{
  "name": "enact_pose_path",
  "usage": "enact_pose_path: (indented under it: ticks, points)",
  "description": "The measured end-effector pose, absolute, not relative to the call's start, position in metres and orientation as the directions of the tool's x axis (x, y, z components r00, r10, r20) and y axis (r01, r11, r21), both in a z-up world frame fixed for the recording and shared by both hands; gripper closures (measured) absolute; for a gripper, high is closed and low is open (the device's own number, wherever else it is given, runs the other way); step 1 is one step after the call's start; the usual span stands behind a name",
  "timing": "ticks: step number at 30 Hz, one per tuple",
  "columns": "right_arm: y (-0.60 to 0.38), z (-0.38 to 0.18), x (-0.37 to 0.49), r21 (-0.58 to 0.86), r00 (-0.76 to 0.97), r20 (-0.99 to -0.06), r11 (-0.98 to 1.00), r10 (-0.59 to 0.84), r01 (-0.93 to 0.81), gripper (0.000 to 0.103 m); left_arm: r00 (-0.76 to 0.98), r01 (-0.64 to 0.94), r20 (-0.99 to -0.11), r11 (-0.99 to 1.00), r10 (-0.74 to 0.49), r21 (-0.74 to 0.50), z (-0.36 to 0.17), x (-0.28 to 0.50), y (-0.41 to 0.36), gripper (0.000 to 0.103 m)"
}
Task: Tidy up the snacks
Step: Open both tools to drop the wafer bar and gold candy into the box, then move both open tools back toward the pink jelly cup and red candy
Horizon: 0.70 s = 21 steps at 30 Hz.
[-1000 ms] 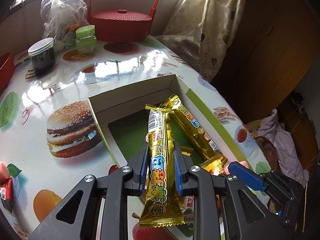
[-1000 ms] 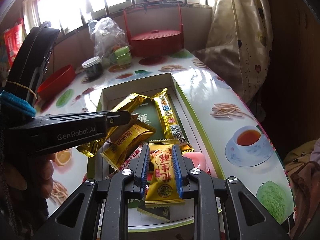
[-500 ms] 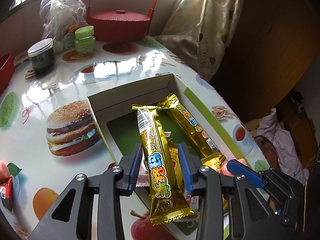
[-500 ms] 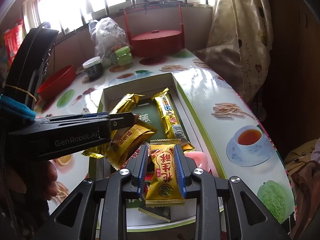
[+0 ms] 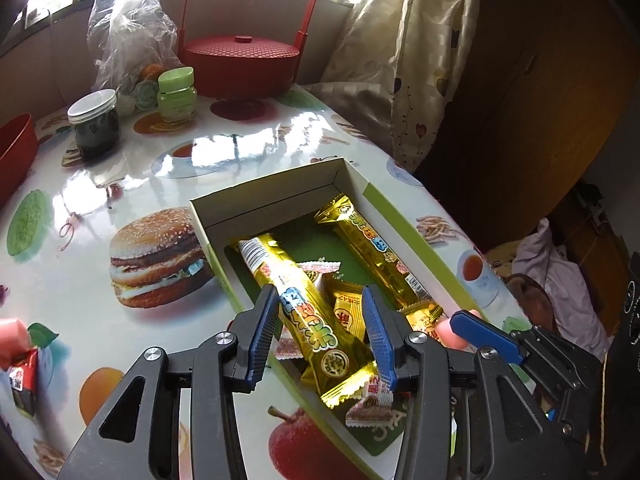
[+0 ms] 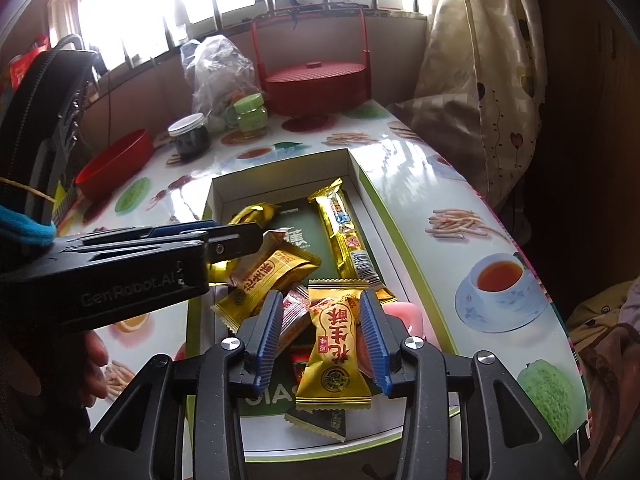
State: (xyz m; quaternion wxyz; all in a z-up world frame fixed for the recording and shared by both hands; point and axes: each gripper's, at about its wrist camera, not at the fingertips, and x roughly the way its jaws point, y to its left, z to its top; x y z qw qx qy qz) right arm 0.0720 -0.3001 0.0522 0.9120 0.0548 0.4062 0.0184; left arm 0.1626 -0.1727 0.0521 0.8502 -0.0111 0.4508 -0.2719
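Note:
An open white and green box (image 5: pixel 276 200) (image 6: pixel 280 184) lies on the picture-print table. My left gripper (image 5: pixel 319 290) hangs over its near end, jaws opening. A long gold snack bar (image 5: pixel 304 316) lies slanted in the box between the fingers, and the pads are off it. My right gripper (image 6: pixel 321 296) is also opening. A gold square snack packet (image 6: pixel 334 356) rests on other packets between its fingers, clear of the pads. A second long gold bar (image 5: pixel 376 256) (image 6: pixel 344 236) lies along the box's right side. Small gold and red-white packets fill the middle.
At the far end of the table stand a red lidded basket (image 5: pixel 240 56), a plastic bag (image 5: pixel 128 36), a green jar (image 5: pixel 176 92) and a dark jar (image 5: pixel 94 124). A red bowl (image 6: pixel 116 164) sits left. A red packet (image 5: pixel 22 376) lies at the near left. A curtain (image 5: pixel 400 60) hangs right.
Both grippers went from shut to open. The long gold bar slipped from the left jaws and tilted left into the box. The gold square packet was let go by the right jaws.

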Motion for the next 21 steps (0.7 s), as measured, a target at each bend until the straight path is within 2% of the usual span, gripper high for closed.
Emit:
enact_pose_path:
  ticks: [21]
  points:
    - [-0.294, 0.06, 0.07, 0.096, 0.682, -0.728, 0.995, 0.066, 0.006, 0.055, 0.5, 0.427, -0.738, 0.871, -0.453, -0.244, 0.063, 0.148, -0.147, 0.058]
